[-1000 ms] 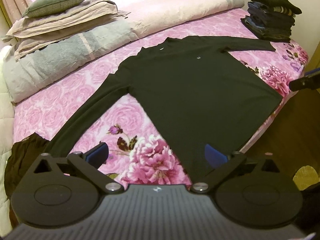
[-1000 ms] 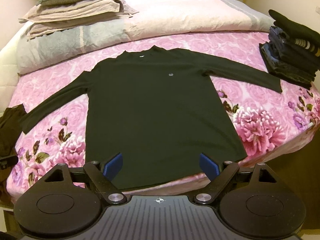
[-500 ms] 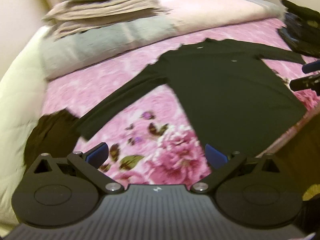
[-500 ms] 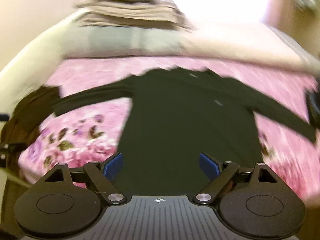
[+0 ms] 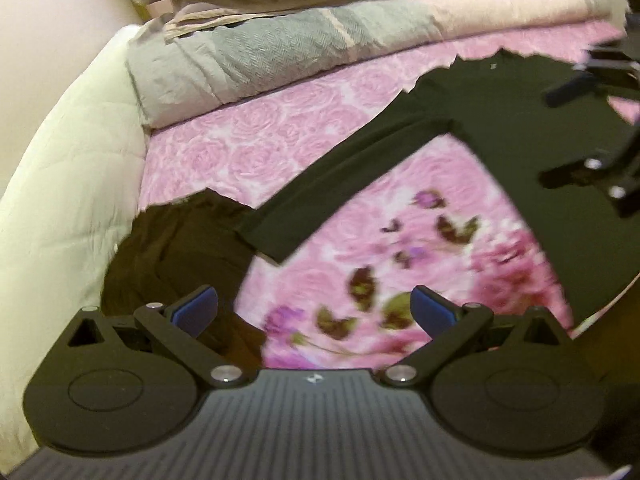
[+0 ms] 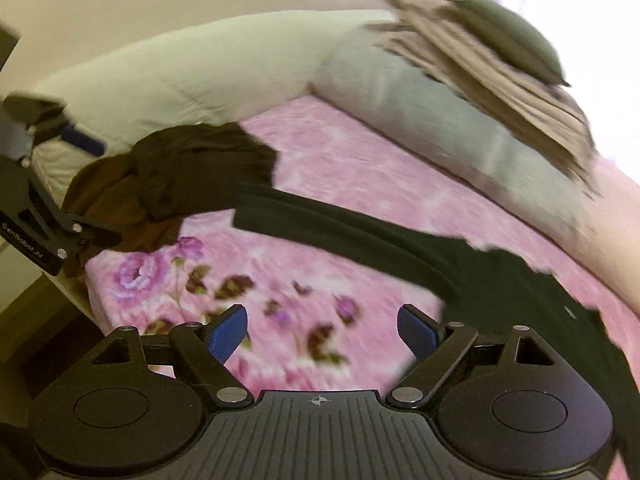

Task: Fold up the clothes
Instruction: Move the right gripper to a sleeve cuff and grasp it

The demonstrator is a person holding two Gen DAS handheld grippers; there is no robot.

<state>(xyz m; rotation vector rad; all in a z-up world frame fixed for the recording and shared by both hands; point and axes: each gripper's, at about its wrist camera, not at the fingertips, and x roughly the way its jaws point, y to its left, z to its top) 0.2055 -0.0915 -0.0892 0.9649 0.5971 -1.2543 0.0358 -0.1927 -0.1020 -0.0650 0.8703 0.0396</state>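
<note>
Left gripper (image 5: 314, 306) spread wide and empty, hovering over pink rose-printed bedspread (image 5: 400, 240). Right gripper (image 6: 322, 330) likewise spread, holding nothing. At 12 o'clock of both, outstretched sleeve (image 5: 320, 184) of flat-laid black long-sleeved top (image 5: 532, 128), cuff beside crumpled brown garment (image 6: 180, 172) at 10 o'clock. Probably sleeve-folding stage: next, pinching near cuff and carrying it across body. Beyond, at 1 o'clock, folded grey blanket (image 6: 432, 120) and cream wall (image 6: 160, 0).

Left gripper (image 5: 314, 309) open wide and empty with blue fingertips (image 5: 196, 306) apart; right gripper (image 6: 322, 333) same, spread and holding nothing, both hovering, each visible in the other's view.
</note>
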